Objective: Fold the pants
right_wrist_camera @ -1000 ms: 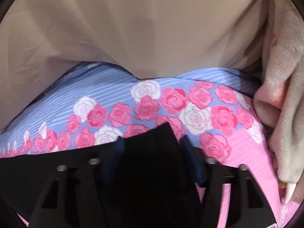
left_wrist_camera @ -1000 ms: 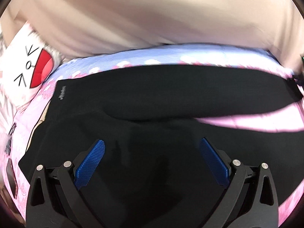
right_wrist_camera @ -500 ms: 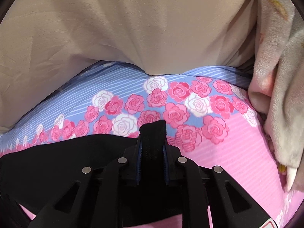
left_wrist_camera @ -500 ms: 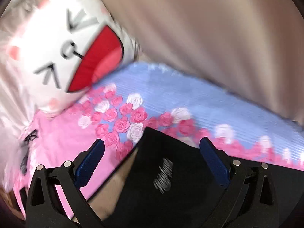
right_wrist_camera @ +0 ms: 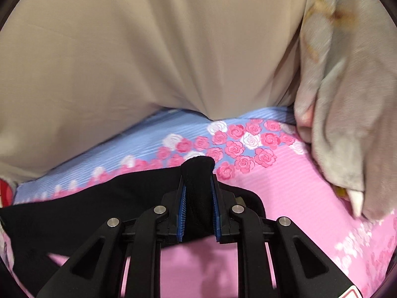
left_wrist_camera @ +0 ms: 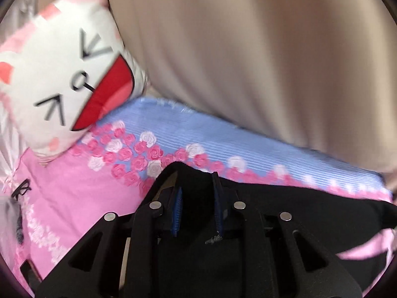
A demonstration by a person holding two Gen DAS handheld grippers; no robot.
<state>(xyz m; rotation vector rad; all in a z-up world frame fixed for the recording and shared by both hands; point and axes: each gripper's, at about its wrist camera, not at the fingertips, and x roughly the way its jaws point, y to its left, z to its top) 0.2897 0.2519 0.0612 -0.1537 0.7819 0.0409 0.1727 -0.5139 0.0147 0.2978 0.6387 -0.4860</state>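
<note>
Black pants (left_wrist_camera: 310,213) lie on a pink and blue rose-print bedsheet (left_wrist_camera: 74,198), near a beige curtain (left_wrist_camera: 248,62) at the far side. The left gripper (left_wrist_camera: 197,193) is clamped on a bunched pants edge. The right gripper (right_wrist_camera: 197,193) is clamped on a raised fold of the pants (right_wrist_camera: 99,203). A cartoon-face pillow (left_wrist_camera: 62,79) rests at far left.

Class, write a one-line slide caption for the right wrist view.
Right gripper shut on black pants, lifting a fold above the rose-print bedsheet.
</note>
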